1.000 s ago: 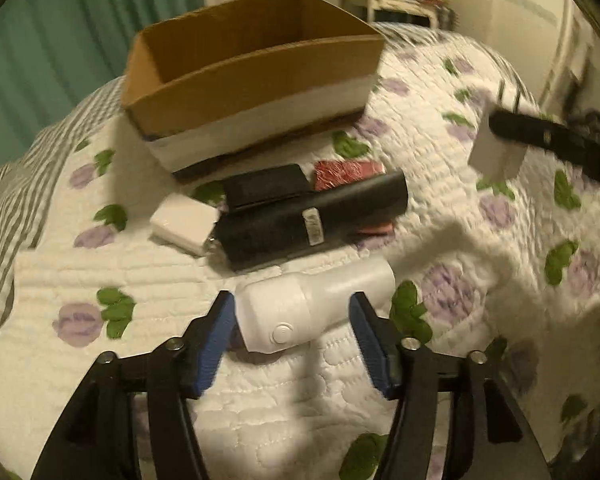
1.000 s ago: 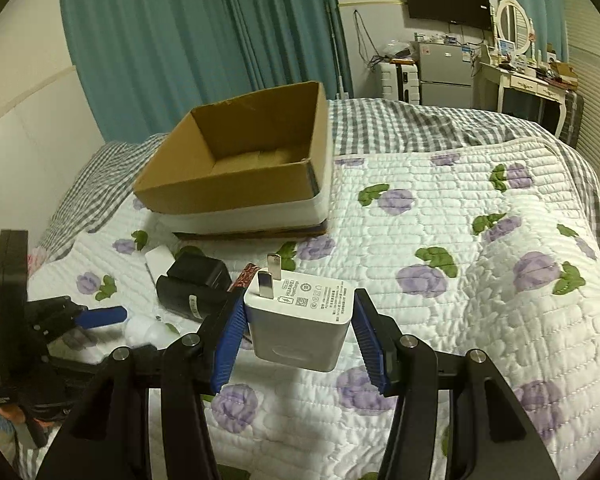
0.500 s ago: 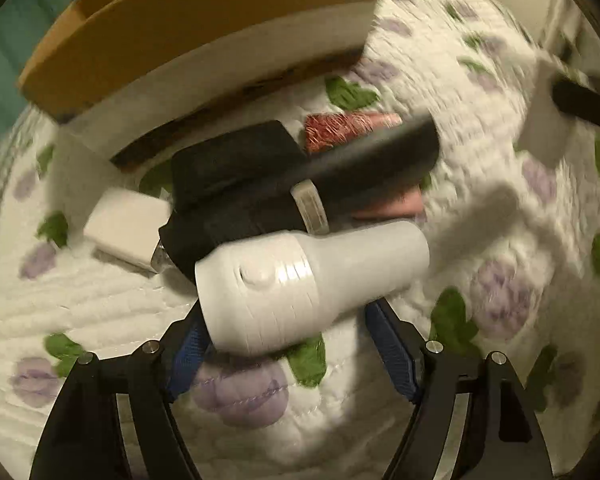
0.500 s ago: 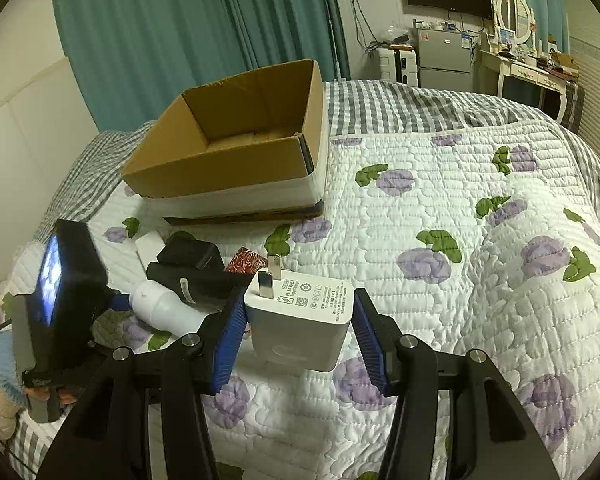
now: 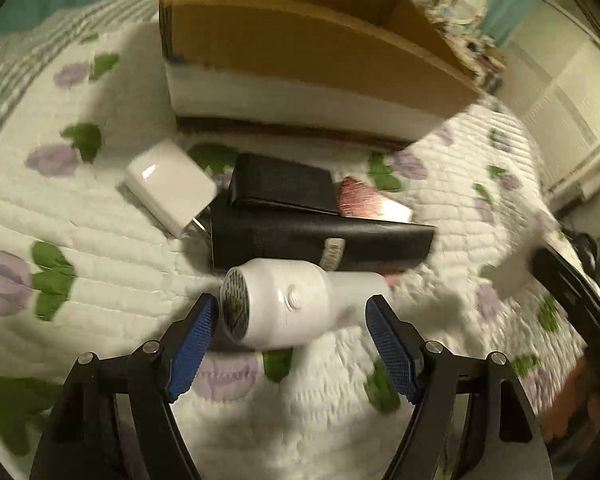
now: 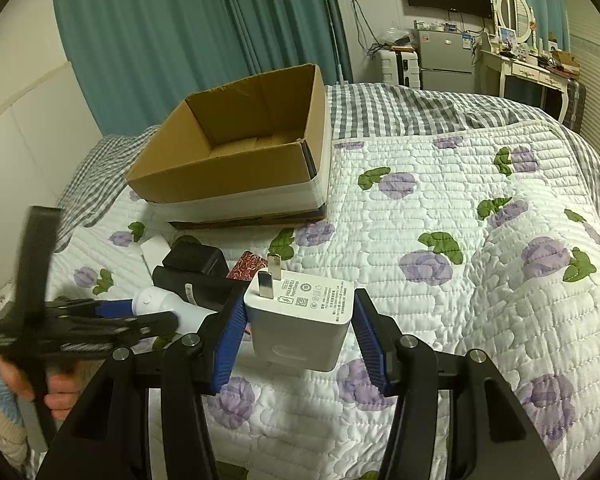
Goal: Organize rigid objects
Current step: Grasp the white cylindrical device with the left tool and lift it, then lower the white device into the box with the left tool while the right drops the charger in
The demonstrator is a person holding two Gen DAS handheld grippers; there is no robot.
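My left gripper (image 5: 292, 340) is open around a white cylindrical device (image 5: 296, 306) that lies on the quilt, its round grille end beside the left pad; neither pad clearly touches it. Behind it lie a long black case (image 5: 300, 240), a smaller black case (image 5: 280, 184), a red item (image 5: 364, 202) and a white charger block (image 5: 170, 186). My right gripper (image 6: 298, 328) is shut on a white Huawei charger (image 6: 300, 316), prongs up, held above the quilt. The open cardboard box (image 6: 240, 160) stands behind the pile, also in the left wrist view (image 5: 300, 40).
The bed has a white quilt (image 6: 460, 260) with purple flowers and a grey checked blanket (image 6: 420, 108) behind. The left gripper shows at the left of the right wrist view (image 6: 112, 312). Teal curtains, a fridge and a dresser stand beyond the bed.
My left gripper has swung and dropped toward the white device, which now lies between the open pads with its grille end showing. My right gripper still holds the charger, nearly unmoved.
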